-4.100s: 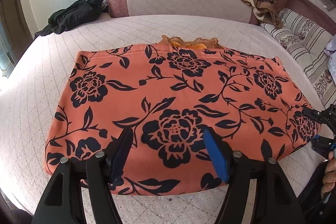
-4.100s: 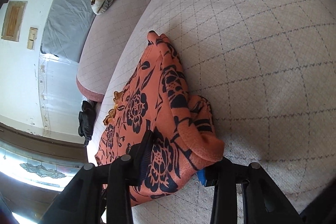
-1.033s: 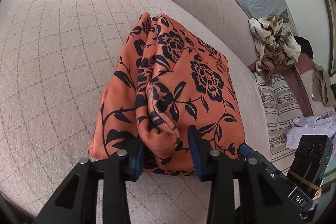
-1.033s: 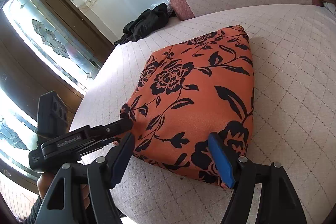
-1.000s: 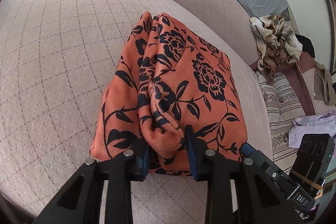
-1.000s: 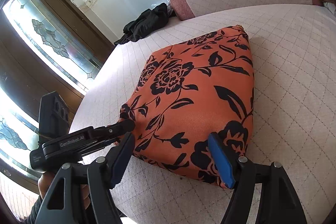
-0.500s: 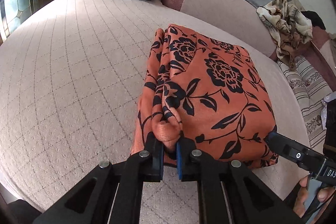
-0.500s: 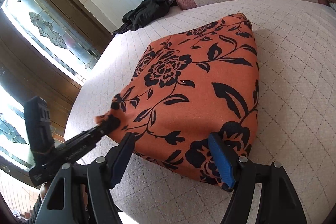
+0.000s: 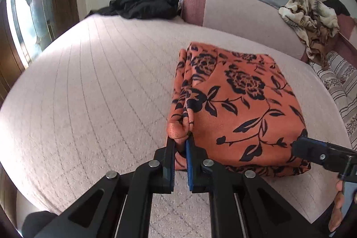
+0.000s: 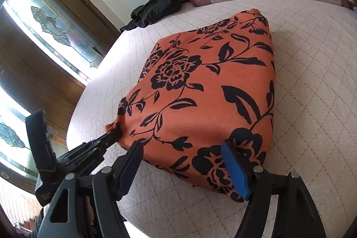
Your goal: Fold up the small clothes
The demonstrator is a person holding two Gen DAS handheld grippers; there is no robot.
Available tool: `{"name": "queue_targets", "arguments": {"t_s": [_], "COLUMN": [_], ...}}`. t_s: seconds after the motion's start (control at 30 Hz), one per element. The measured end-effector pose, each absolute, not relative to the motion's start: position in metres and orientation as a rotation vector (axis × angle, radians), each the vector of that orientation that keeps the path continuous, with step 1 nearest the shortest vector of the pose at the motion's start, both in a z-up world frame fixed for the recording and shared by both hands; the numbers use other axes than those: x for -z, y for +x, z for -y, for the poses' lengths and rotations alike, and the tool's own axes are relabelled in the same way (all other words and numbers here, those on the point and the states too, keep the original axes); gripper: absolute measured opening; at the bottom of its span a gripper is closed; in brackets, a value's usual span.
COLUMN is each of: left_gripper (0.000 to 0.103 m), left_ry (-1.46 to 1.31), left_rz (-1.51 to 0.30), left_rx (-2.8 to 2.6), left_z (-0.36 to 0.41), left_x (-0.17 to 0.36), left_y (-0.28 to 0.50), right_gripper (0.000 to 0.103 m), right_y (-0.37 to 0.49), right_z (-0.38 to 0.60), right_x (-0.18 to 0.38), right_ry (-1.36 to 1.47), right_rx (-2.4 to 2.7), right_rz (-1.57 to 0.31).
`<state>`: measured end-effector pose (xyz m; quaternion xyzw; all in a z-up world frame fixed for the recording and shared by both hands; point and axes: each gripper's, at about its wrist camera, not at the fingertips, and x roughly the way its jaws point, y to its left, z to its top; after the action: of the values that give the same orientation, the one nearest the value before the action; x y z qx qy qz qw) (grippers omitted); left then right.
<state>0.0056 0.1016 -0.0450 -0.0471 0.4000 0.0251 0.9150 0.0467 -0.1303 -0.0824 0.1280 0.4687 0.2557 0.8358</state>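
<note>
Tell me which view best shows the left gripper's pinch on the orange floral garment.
The left wrist view: the left gripper is shut on a bunched corner of the orange floral garment, seen close up. The right wrist view shows the same pinch side-on and smaller, at the garment's near left corner.

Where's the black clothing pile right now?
The black clothing pile lies at the bed's far edge, upper left in both wrist views, beside the pink bolster and well beyond the orange floral garment.
</note>
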Motion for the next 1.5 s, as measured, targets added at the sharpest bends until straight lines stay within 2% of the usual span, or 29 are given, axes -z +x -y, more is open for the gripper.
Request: {"name": "queue_targets", "arguments": {"t_s": [0.1, 0.17, 0.27, 0.37, 0.43, 0.47, 0.5, 0.7, 0.8, 1.0, 1.03, 1.1, 1.17, 1.33, 1.37, 1.4, 1.5], "left_gripper": [0.004, 0.0, 0.0, 0.002, 0.027, 0.051, 0.059, 0.057, 0.057, 0.054, 0.051, 0.033, 0.025, 0.023, 0.022, 0.016, 0.013], "left_ry": [0.005, 0.071, -0.157, -0.462, -0.544, -0.567, -0.594, -0.539, -0.484, -0.469, -0.477, -0.477, -0.446, -0.497, -0.481, -0.444, -0.336], "left_rz": [-0.705, -0.706, -0.979, -0.922, -0.83, -0.805, -0.801, -0.89, -0.986, -1.063, -1.066, -1.067, -1.086, -1.133, -1.12, -1.1, -0.965], "left_rx": [-0.095, -0.156, -0.112, 0.035, 0.113, 0.152, 0.199, 0.339, 0.341, 0.31, 0.318, 0.337, 0.338, 0.335, 0.335, 0.328, 0.288], "left_z": [-0.088, -0.087, -0.124, -0.161, -0.178, -0.183, -0.187, -0.172, -0.149, -0.144, -0.145, -0.144, -0.139, -0.14, -0.139, -0.136, -0.125], "left_x": [0.024, 0.032, 0.08, 0.064, 0.041, 0.033, 0.029, 0.02, 0.041, 0.081, 0.083, 0.082, 0.082, 0.091, 0.087, 0.082, 0.049], "left_y": [-0.009, -0.01, 0.011, 0.01, 0.014, 0.021, 0.031, 0.096, 0.112, 0.125, 0.124, 0.123, 0.125, 0.137, 0.136, 0.134, 0.116], "right_gripper": [0.075, 0.075, 0.076, 0.076, 0.078, 0.078, 0.078, 0.078, 0.078, 0.078, 0.078, 0.078, 0.078, 0.078, 0.078, 0.078, 0.078], "right_y": [0.048, 0.048, 0.049, 0.05, 0.051, 0.05, 0.051, 0.054, 0.054, 0.056, 0.057, 0.058, 0.059, 0.061, 0.061, 0.06, 0.06], "right_z": [0.132, 0.131, 0.13, 0.131, 0.133, 0.136, 0.138, 0.145, 0.146, 0.151, 0.151, 0.151, 0.151, 0.15, 0.151, 0.151, 0.152], "right_x": [0.082, 0.08, 0.08, 0.078, 0.075, 0.075, 0.075, 0.072, 0.071, 0.075, 0.075, 0.076, 0.077, 0.078, 0.077, 0.077, 0.076], "right_ry": [0.272, 0.279, 0.272, 0.287, 0.299, 0.3, 0.303, 0.343, 0.339, 0.352, 0.349, 0.35, 0.356, 0.345, 0.346, 0.347, 0.344], "right_rx": [-0.535, -0.535, -0.533, -0.535, -0.536, -0.534, -0.532, -0.531, -0.531, -0.537, -0.54, -0.544, -0.547, -0.553, -0.555, -0.554, -0.554], "right_rz": [-0.996, -0.998, -1.002, -1.007, -0.998, -0.997, -0.996, -0.986, -0.984, -0.988, -0.99, -0.992, -0.994, -0.999, -1.0, -1.0, -1.0]}}
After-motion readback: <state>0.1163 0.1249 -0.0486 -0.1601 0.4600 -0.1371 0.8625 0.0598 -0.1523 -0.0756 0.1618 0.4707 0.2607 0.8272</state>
